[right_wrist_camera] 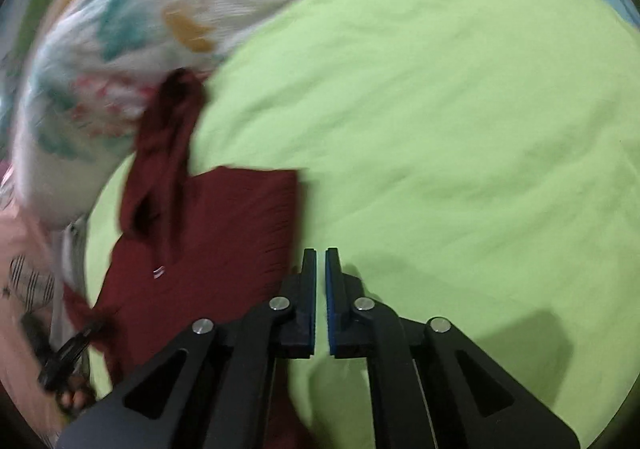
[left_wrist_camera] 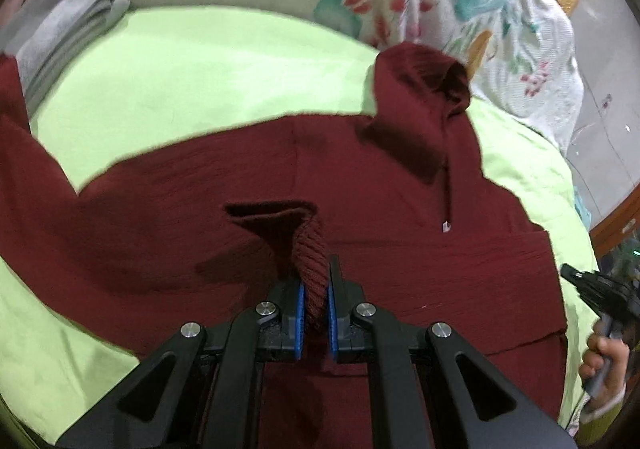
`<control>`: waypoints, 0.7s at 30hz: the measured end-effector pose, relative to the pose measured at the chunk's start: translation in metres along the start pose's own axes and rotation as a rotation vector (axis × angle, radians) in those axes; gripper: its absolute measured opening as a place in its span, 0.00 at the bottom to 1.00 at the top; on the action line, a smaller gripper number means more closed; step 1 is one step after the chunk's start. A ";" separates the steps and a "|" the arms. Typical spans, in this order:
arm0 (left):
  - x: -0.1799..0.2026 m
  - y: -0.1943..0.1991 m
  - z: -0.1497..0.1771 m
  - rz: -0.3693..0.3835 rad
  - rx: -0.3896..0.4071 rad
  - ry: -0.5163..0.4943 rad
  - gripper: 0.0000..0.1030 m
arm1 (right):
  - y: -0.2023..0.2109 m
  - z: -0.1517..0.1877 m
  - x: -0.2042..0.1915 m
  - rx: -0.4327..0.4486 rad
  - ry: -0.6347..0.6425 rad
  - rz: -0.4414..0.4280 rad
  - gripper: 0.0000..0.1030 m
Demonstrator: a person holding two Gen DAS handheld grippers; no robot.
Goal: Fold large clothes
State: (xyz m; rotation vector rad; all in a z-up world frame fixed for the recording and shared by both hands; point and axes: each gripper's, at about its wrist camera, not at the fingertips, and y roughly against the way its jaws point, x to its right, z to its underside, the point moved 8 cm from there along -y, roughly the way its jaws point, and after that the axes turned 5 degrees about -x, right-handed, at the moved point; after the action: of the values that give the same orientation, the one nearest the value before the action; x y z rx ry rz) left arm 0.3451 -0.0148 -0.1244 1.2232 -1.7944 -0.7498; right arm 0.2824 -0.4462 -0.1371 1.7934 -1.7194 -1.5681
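Handling this maroon hoodie [left_wrist_camera: 360, 185] spread on the green bedsheet [left_wrist_camera: 200, 81], I judge it soft, floppy and fairly heavy, best taken by ribbed edges. My left hand-held gripper [left_wrist_camera: 316, 289] is clamped on its ribbed cuff [left_wrist_camera: 312, 265]. My right hand-held gripper [right_wrist_camera: 321, 261] is pressed together on nothing, over bare sheet beside the hoodie. Folded grey clothes [left_wrist_camera: 60, 37] sit far back.

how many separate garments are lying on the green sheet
2: a maroon hoodie spread across the middle of the green sheet, and a folded grey garment at its far left edge. Others may lie out of view.
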 end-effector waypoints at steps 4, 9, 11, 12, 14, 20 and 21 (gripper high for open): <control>-0.008 -0.005 0.005 -0.029 -0.004 -0.002 0.08 | -0.002 0.031 -0.066 -0.034 0.176 -0.105 0.06; -0.038 -0.002 0.011 -0.102 -0.012 0.005 0.09 | -0.038 0.049 -0.046 -0.124 0.141 0.020 0.01; -0.054 0.007 0.017 -0.093 -0.014 0.029 0.10 | -0.032 0.050 -0.035 -0.115 0.065 -0.033 0.01; -0.060 0.012 0.018 -0.094 -0.006 0.038 0.10 | -0.027 0.050 -0.034 -0.105 0.061 -0.028 0.06; -0.080 0.030 0.020 -0.126 0.033 0.069 0.10 | -0.014 0.052 -0.041 -0.078 0.068 -0.032 0.08; -0.170 0.081 0.001 -0.211 0.146 0.254 0.14 | 0.005 0.073 -0.090 -0.062 0.149 -0.144 0.56; -0.186 0.087 -0.004 -0.233 0.152 0.283 0.15 | 0.007 0.079 -0.098 -0.070 0.164 -0.164 0.56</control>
State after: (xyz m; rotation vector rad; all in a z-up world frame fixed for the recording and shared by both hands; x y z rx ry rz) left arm 0.3454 0.1895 -0.1056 1.5756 -1.5146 -0.5417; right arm 0.2414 -0.3290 -0.1136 2.0101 -1.4599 -1.4738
